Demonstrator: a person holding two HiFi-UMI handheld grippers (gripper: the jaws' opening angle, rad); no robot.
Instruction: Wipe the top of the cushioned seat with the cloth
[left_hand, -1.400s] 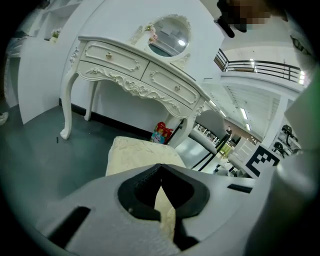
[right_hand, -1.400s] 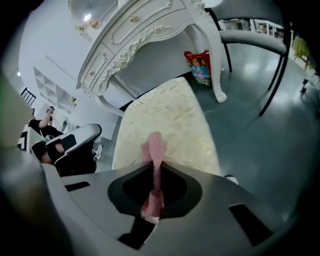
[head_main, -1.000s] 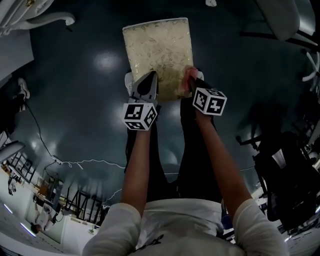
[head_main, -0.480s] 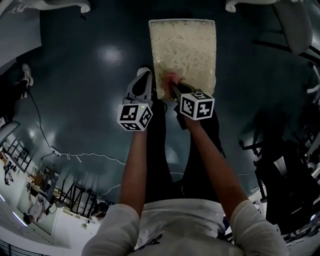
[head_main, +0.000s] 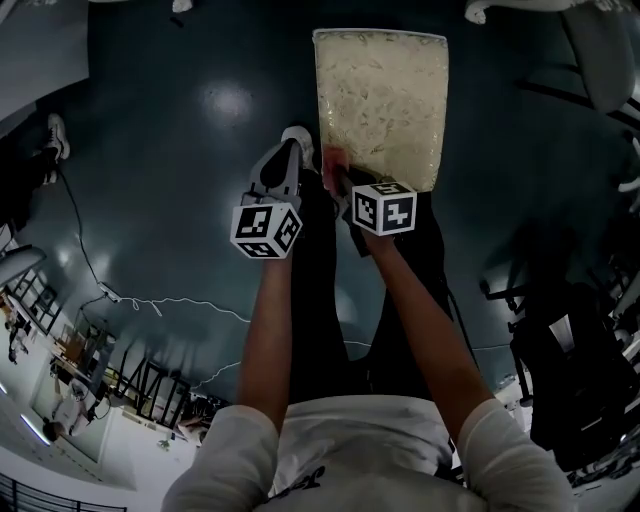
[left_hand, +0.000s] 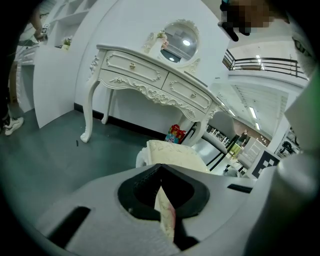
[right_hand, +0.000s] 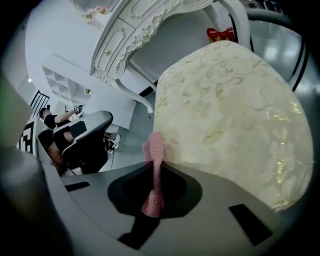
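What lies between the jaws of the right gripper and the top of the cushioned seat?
A pink cloth, pinched in the right gripper. Its free end reaches the edge of the cushioned seat. The right gripper view shows this.

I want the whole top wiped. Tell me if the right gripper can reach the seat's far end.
Probably yes. The right gripper, shut on the pink cloth, sits at the seat's near left corner; the cushion top ahead is bare, and the left gripper, off the left edge, isn't in its path.
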